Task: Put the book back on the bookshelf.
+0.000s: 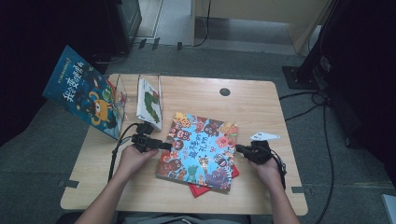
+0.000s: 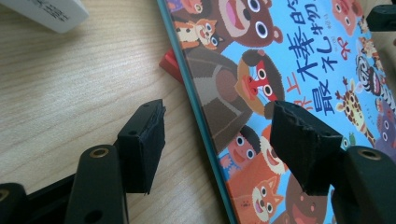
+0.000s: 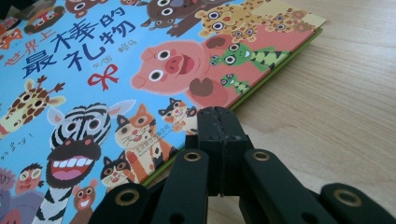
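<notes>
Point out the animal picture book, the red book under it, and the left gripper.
animal picture book [image 1: 198, 149]: high view, middle of its blue cover.
red book [image 1: 201, 190]: high view, corner poking out below the picture book.
left gripper [image 2: 217, 140]: left gripper view, gap between its open jaws, over the book's edge.

Wooden table [image 1: 261, 100] bearing red book [image 1: 201, 189], white book [image 1: 148, 103], clear stand [image 1: 122, 88].

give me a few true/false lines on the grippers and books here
1. The left gripper is open, straddling the animal book's edge. True.
2. The right gripper is wide open. False: its jaws are shut together at the book's edge.
3. A red book lies under the animal book. True.
4. The clear stand is empty. False: a white book stands in it and a blue book leans at it.
</notes>
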The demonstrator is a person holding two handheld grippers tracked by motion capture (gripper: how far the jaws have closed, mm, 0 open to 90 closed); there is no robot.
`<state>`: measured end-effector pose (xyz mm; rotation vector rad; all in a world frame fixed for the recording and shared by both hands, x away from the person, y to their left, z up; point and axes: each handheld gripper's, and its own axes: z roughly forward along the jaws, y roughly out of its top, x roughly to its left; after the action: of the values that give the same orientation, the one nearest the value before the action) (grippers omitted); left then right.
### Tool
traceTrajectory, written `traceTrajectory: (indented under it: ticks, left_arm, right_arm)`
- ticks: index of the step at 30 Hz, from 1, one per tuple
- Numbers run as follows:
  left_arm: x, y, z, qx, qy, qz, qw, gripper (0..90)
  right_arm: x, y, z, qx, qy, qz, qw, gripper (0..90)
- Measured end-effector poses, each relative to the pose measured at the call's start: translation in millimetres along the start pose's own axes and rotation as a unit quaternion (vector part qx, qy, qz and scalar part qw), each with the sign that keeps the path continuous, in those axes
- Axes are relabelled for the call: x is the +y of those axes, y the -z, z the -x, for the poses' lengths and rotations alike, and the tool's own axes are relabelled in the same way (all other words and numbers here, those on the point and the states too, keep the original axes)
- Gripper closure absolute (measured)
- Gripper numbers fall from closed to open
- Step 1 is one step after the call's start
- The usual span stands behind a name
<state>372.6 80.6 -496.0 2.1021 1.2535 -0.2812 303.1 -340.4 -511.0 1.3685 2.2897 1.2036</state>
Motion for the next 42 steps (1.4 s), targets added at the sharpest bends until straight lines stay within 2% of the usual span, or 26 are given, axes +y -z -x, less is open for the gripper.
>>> traceTrajectory:
  ticks: [4, 16, 17, 20, 24, 29, 31, 33, 38, 42]
  left_arm:
    - [0.3, -0.4, -1.2, -0.002, 0.006, 0.001, 1.0000, 36.5]
    - [-1.3, -2.4, 2.2, -0.007, 0.014, 0.000, 0.9999, 37.4]
    - [-1.7, -2.5, 1.8, -0.010, 0.019, 0.002, 0.9998, 38.0]
    - [-2.1, -1.8, 0.0, -0.016, 0.036, 0.001, 0.9992, 39.9]
    - [-2.6, 1.5, -1.0, -0.008, 0.043, -0.008, 0.9990, 43.2]
    - [-3.3, 8.3, 1.0, 0.011, 0.035, -0.028, 0.9989, 53.5]
    - [-3.7, 13.4, 2.2, 0.006, 0.037, -0.030, 0.9988, 54.5]
    - [-3.5, 21.9, 3.8, -0.002, 0.038, -0.022, 0.9990, 55.0]
    - [0.2, 42.4, 6.1, -0.038, 0.053, 0.001, 0.9979, 57.9]
    - [5.8, 51.5, 9.2, -0.041, 0.059, -0.004, 0.9974, 58.3]
  right_arm:
    - [-0.3, -1.4, -2.0, 0.003, 0.006, -0.004, 1.0000, 90.0]
    - [2.2, -5.4, -0.2, 0.009, -0.001, -0.001, 1.0000, 90.0]
    - [2.5, -6.5, 0.0, 0.010, 0.003, 0.002, 0.9999, 90.0]
    - [5.7, -9.7, -2.0, 0.023, -0.005, -0.006, 0.9997, 90.0]
    - [8.6, -13.0, -5.7, 0.024, 0.006, -0.010, 0.9996, 90.0]
    - [9.6, -15.2, -7.5, 0.025, 0.009, -0.009, 0.9996, 90.0]
    - [10.4, -16.1, -8.3, 0.026, 0.010, -0.011, 0.9995, 90.0]
    - [11.1, -17.8, -8.7, 0.027, 0.015, -0.013, 0.9994, 90.0]
    - [14.1, -20.9, -11.6, 0.039, 0.020, -0.004, 0.9990, 90.0]
    - [15.5, -24.6, -13.8, 0.045, 0.024, 0.000, 0.9987, 90.0]
